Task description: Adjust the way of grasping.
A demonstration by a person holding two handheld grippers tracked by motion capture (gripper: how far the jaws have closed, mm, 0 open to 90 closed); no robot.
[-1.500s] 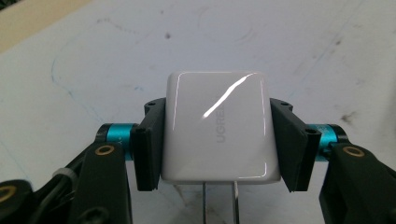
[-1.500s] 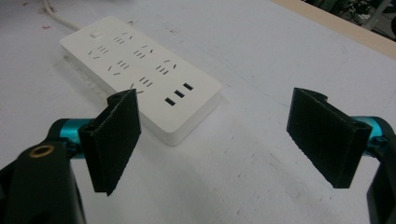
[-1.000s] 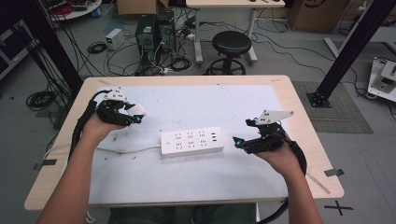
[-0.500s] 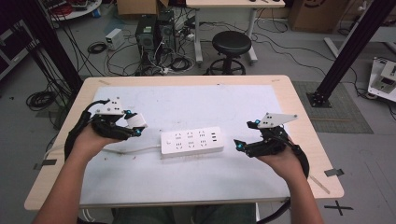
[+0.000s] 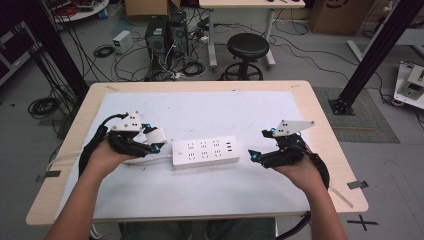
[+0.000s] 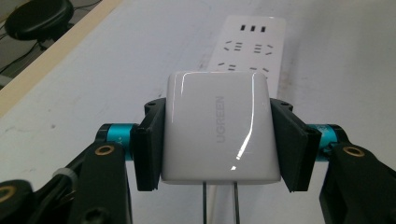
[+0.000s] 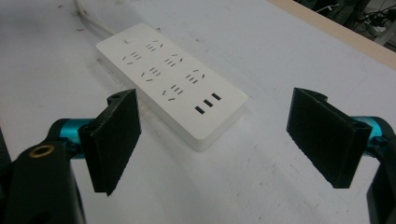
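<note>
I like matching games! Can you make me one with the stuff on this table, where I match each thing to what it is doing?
Things:
1. left claw
2. right claw
3. power strip
4. white charger

States:
A. lying flat on the table between the two claws
B. open, with nothing between its pads
C. squeezed from both sides, prongs sticking out
D. shut on something white

Right pairs: 1-D, 2-B, 3-A, 4-C
</note>
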